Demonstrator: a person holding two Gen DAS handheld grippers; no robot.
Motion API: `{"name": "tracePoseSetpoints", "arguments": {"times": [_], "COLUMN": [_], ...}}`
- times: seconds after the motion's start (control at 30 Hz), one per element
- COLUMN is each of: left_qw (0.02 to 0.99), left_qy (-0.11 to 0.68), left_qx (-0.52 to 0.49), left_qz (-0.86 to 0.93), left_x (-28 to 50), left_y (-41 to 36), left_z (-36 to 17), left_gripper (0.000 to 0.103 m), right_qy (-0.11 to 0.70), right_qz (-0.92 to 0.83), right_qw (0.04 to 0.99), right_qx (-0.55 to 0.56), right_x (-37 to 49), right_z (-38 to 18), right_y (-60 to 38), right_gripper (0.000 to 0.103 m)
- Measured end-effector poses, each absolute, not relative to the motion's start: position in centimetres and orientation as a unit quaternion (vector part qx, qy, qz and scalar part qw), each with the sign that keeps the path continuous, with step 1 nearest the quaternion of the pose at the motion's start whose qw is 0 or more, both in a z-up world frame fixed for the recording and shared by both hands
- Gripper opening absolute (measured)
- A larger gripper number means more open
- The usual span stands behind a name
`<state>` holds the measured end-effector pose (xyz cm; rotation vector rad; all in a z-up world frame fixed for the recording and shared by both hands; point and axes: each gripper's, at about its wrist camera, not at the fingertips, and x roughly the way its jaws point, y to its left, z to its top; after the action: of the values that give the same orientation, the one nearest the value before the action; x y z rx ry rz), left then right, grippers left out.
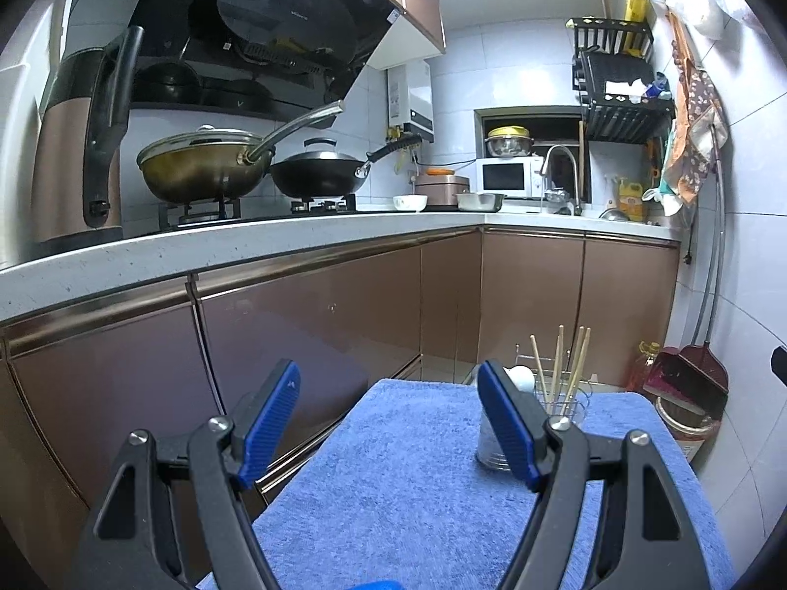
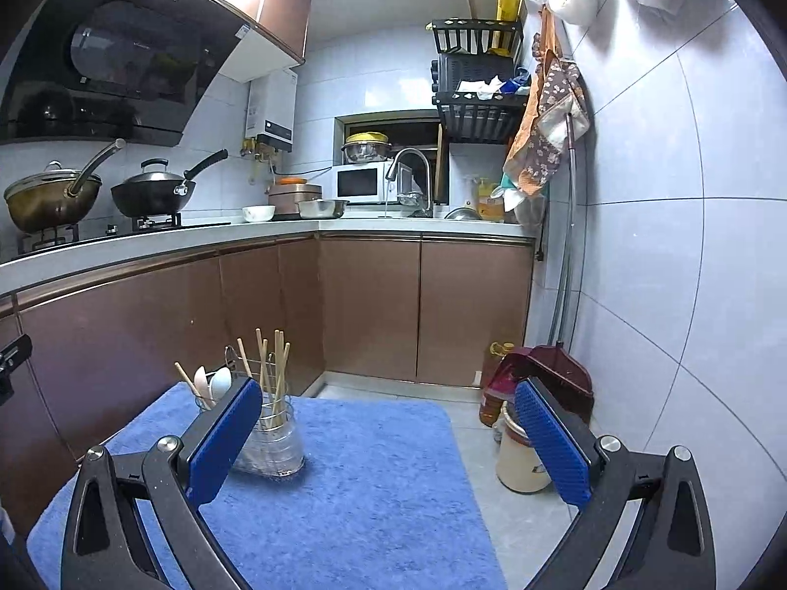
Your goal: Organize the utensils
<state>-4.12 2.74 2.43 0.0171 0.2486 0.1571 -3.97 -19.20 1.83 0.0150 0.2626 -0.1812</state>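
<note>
My left tool hangs wide open and empty over the left part of the blue terry towel that covers the tabletop. Just right of it stands the clear glass jar holding the pale wooden chopsticks, with the white spoons beside them. I cannot tell whether the spoons share that jar or sit in a second one. A thin wire rack rises behind. Farther right, my right tool is spread just as wide, holding nothing.

My worry is the jar: it looks tall and light on soft pile, so a sideways knock from either finger could tip it. Tugging one chopstick at an angle might drag the jar or spill the others onto the floor.
</note>
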Motion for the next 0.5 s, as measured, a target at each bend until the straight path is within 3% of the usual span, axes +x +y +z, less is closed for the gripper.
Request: {"name": "tracePoseSetpoints", "arguments": {"times": [0.5], "left_qw": [0.99], "left_qy": [0.119], "left_qx": [-0.001], "left_qz": [0.078], "left_x": [-5.2], "left_y": [3.4], "left_z": [3.1], "left_gripper": [0.073], "right_qy": [0.121], "right_qz": [-0.108], "right_qw": [0.987], "right_qx": [0.0], "right_x": [-5.6], "right_z": [3.5], "right_y": [-19.3], "right_gripper": [0.103]}}
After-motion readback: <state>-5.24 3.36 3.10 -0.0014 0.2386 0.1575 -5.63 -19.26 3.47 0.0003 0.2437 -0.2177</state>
